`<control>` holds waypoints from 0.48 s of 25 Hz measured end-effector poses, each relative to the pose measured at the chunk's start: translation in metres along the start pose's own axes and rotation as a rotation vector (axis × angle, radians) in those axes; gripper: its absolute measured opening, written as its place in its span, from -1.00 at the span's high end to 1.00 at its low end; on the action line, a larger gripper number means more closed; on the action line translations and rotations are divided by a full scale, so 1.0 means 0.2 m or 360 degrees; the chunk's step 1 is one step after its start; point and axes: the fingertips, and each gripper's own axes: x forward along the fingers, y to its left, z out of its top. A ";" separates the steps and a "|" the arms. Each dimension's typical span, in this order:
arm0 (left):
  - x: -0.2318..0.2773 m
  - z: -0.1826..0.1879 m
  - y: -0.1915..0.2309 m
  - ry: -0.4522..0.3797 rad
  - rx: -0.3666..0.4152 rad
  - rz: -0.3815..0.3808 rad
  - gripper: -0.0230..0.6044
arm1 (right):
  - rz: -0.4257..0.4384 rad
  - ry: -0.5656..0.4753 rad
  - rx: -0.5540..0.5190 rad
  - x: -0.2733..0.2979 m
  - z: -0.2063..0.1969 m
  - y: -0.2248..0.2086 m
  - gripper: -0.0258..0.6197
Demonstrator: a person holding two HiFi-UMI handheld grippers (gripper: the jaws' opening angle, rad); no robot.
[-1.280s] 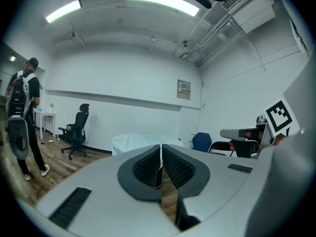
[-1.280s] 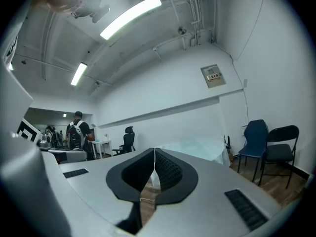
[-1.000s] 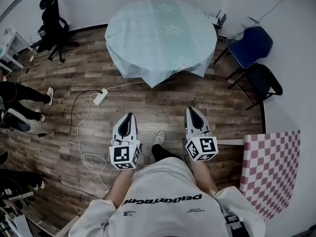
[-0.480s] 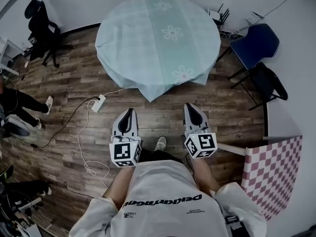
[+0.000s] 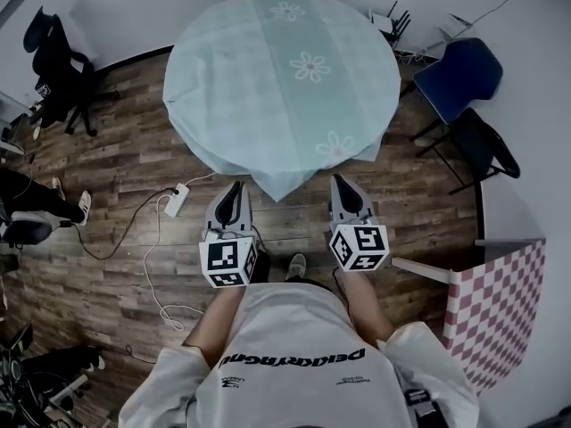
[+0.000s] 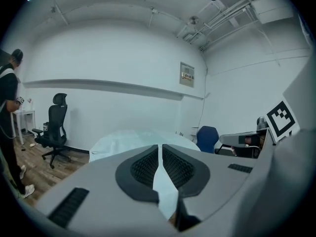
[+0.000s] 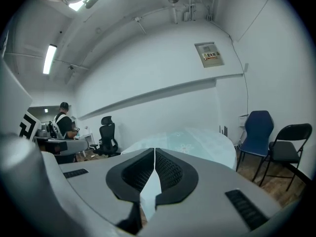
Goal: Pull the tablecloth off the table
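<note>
While the left tool and right tool are pressed together, empty, the tablecloth just ahead could be shoved, not gripped.

Person has stepped forward. Left tool and right tool, a second ago well short of the pale green flower-printed tablecloth, now flank its hanging front corner. Tips look just beside the cloth; contact uncertain from overhead.

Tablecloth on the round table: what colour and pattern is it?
The tablecloth is pale mint green with white flowers; the head view shows it best.
</note>
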 end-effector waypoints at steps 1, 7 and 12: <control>0.05 -0.01 0.03 0.0019 0.0005 -0.0014 0.84 | -0.0018 0.0033 0.0001 0.05 -0.01 -0.01 0.80; 0.32 -0.07 0.21 0.0143 -0.0009 -0.0083 0.79 | -0.0084 0.0137 0.0022 0.40 -0.05 -0.05 0.80; 0.56 -0.17 0.31 0.0255 -0.0043 -0.0111 0.52 | -0.0088 0.0212 0.0011 0.65 -0.11 -0.09 0.39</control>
